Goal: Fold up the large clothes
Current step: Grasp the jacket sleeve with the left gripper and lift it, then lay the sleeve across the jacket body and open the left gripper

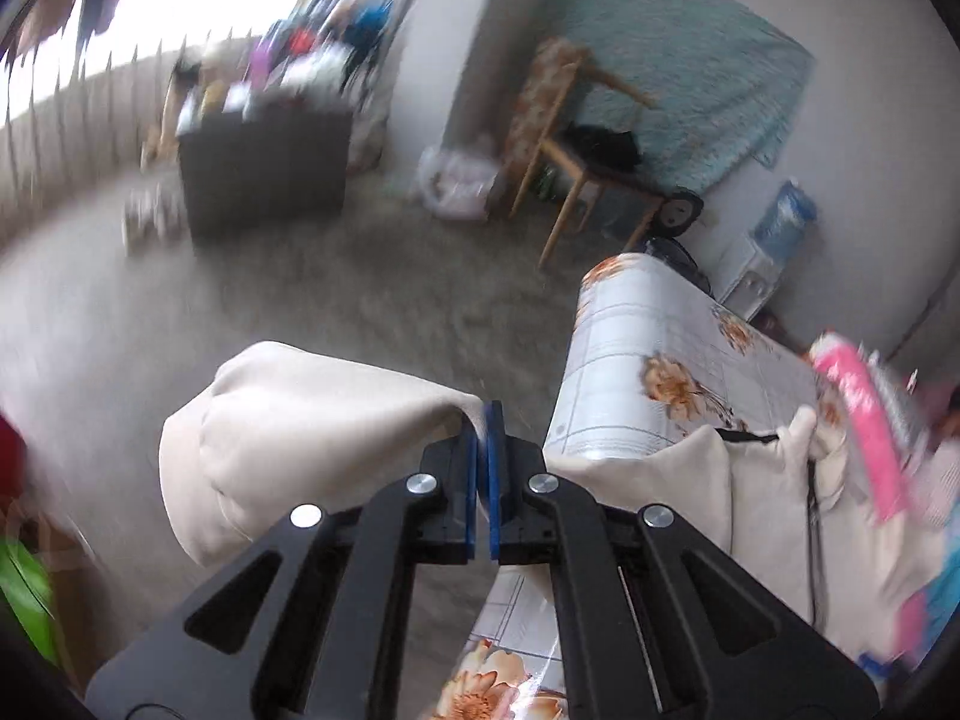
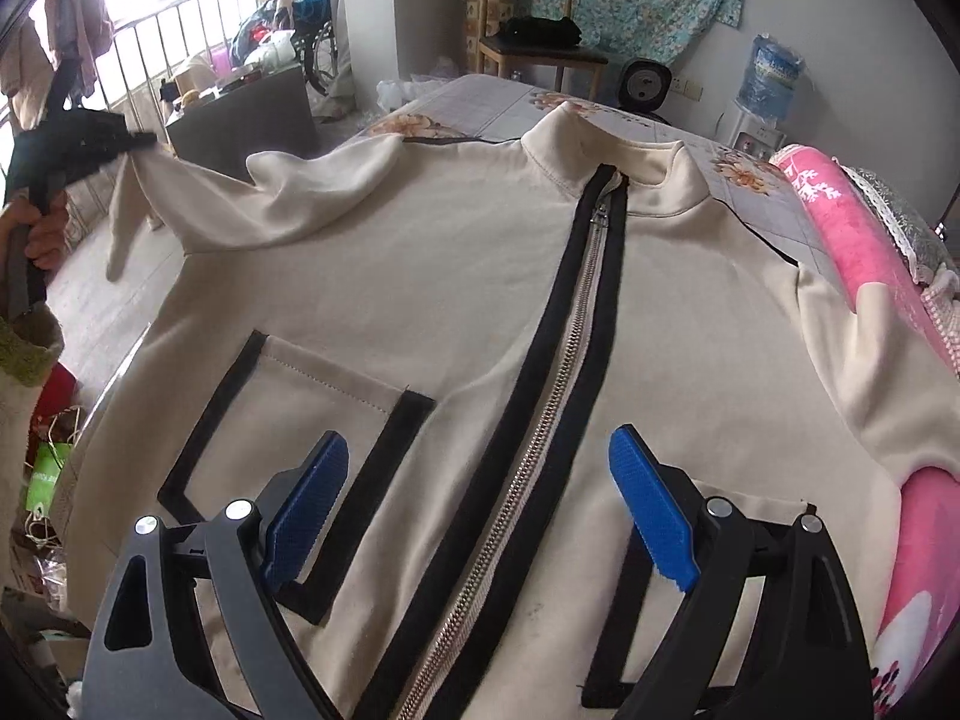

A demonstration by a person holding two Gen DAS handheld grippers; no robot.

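Cream fabric with black trim covers most of the counter [image 2: 456,105]: a zip-front jacket [image 2: 480,312] lies face up on the flowered covering, collar at the far end, its zip [image 2: 558,408] running down the middle. The right gripper [image 2: 480,504] hangs just above the jacket's lower front, its blue fingers [image 2: 309,501] spread wide on either side of the zip and holding nothing. The hem beneath it is cut off by the frame edge.

Left of the jacket's collar, the left gripper [image 1: 485,420] has its fingers pressed together on the end of one sleeve [image 1: 288,438], which is lifted clear of the counter's edge and drapes in a loose fold. From the right wrist camera that gripper [image 2: 129,141] shows small at the left edge, with the hand [image 2: 42,234] around its handle; whether cloth sits between the pads is hard to make out there.

The left wrist view is smeared by motion blur, so the clutter beyond the jacket is indistinct. Only the right wrist view shows the jacket's pocket [image 2: 288,456] outlined in black. A pink roll [image 2: 870,252] lies along the jacket's right sleeve. Beyond the collar stand a wooden chair [image 2: 528,30] and a water dispenser [image 2: 768,90].
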